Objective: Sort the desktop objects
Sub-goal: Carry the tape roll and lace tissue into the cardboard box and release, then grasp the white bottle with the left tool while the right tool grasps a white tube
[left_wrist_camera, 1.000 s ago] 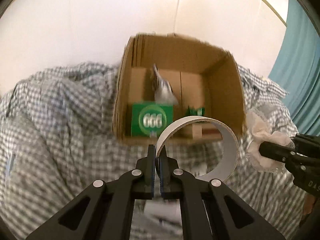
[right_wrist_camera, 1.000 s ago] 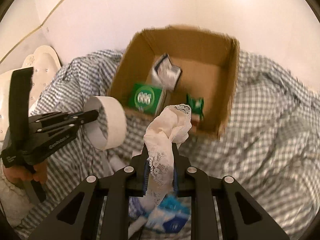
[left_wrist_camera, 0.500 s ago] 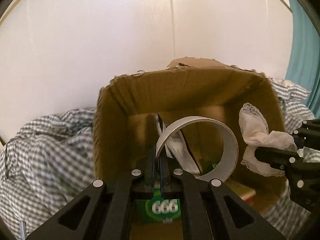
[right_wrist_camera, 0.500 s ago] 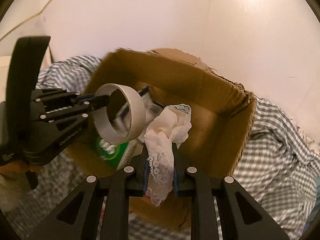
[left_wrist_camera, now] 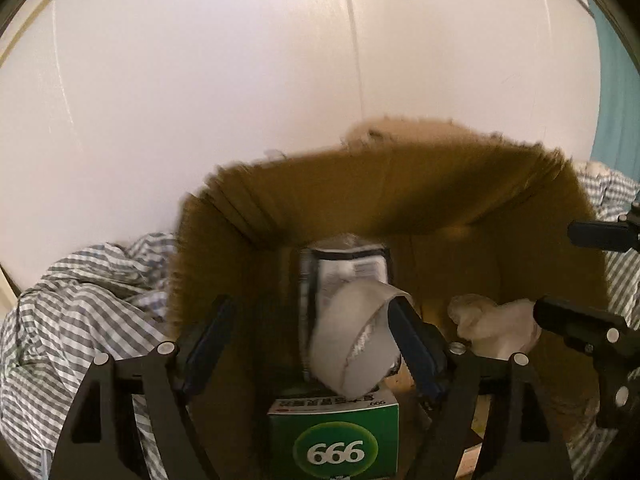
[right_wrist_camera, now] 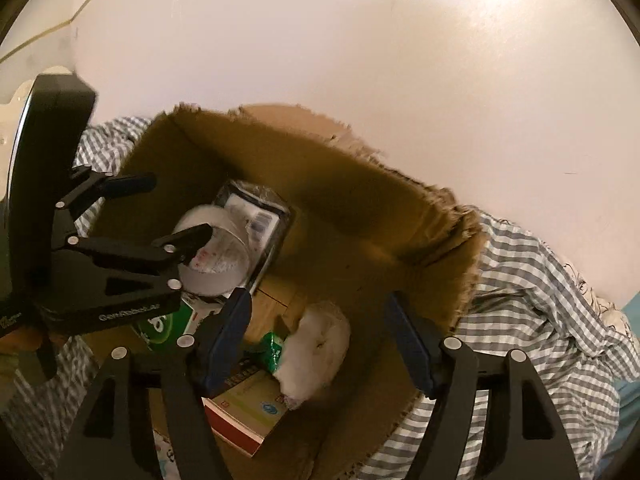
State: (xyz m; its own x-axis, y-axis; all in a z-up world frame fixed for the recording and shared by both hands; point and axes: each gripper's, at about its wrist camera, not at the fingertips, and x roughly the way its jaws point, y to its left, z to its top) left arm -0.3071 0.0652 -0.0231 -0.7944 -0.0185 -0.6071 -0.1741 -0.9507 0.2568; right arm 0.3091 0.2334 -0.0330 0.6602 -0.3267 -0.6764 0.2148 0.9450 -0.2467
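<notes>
An open cardboard box (left_wrist_camera: 400,184) (right_wrist_camera: 360,200) sits on a checked cloth. My left gripper (left_wrist_camera: 308,328) is open over the box; the white tape roll (left_wrist_camera: 352,344) (right_wrist_camera: 216,252) is loose between its fingers, blurred, above a green "666" carton (left_wrist_camera: 336,440). My right gripper (right_wrist_camera: 320,320) is open over the box; the white lace cloth (right_wrist_camera: 316,352) (left_wrist_camera: 492,328) lies free below it inside the box. A silver-black packet (left_wrist_camera: 348,276) (right_wrist_camera: 256,216) leans at the back.
The grey checked cloth (left_wrist_camera: 80,312) (right_wrist_camera: 540,300) surrounds the box. A white wall (left_wrist_camera: 280,60) stands right behind it. A small green sachet (right_wrist_camera: 272,348) and a red-and-white flat carton (right_wrist_camera: 248,412) lie in the box.
Both grippers have opened over the box. The tape roll has left the left fingers and the lace cloth has dropped from the right fingers into the box.
</notes>
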